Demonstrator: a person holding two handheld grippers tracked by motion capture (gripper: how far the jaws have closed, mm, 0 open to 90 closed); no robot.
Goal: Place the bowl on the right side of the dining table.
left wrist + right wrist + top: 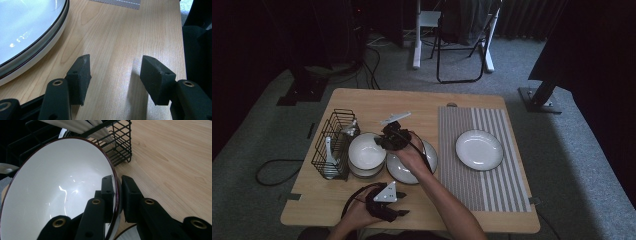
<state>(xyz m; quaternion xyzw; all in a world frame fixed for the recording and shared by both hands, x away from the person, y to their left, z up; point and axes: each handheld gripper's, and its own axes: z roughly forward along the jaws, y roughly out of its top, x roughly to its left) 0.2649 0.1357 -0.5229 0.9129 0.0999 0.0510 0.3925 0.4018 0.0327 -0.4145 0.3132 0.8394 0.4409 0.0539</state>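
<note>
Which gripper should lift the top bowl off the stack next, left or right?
Right. The right gripper already has its jaws closed on the top bowl's rim. The left gripper is open over bare table near the edge.

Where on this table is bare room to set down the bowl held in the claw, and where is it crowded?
Free: the striped mat around its plate, and bare wood behind the wire basket. Crowded: basket, bowl stack, and near plate sit tight together.
</note>
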